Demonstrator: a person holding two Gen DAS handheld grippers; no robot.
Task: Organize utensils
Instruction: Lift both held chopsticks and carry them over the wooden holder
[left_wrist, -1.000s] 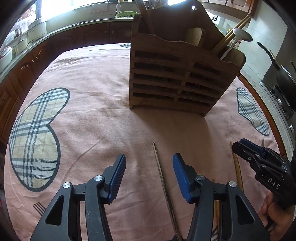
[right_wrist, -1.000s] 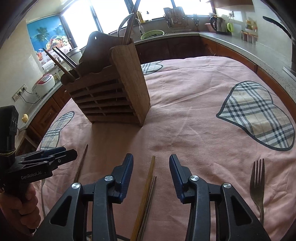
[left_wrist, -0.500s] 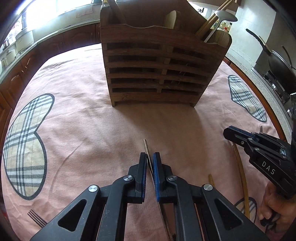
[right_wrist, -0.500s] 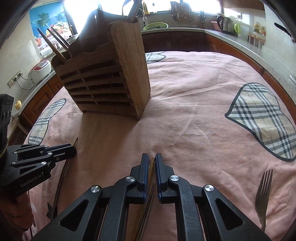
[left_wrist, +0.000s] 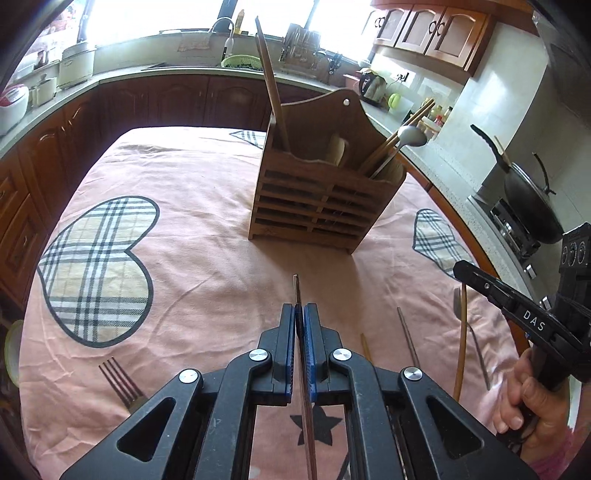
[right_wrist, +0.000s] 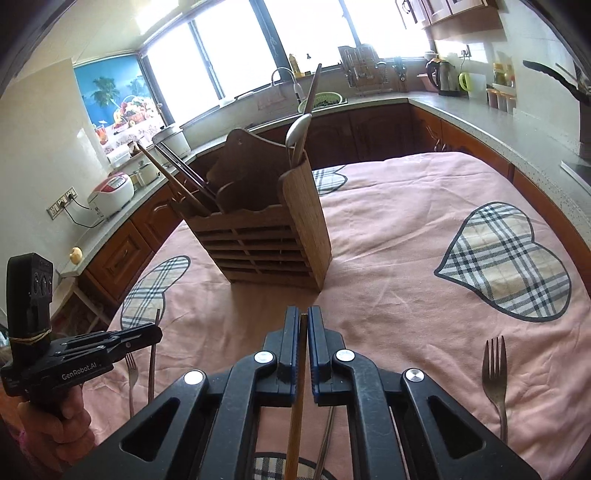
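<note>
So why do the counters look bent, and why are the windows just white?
Left wrist view: a fisheye lens bows the counter and darkens the corners; the window is blown out by daylight. Right wrist view: the same bending curves the table edge, its windows are glaring white, while the wooden holder and fork stay sharp.

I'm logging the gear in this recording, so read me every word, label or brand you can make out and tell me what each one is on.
"DAS": white letters on the side of the right gripper, seen from the left wrist camera.
"GenRobot.AI": white letters on the side of the left gripper, seen from the right wrist camera.
Bottles and jars on the counter: any labels are too small to read.
No text shows on the wooden utensil holder.
</note>
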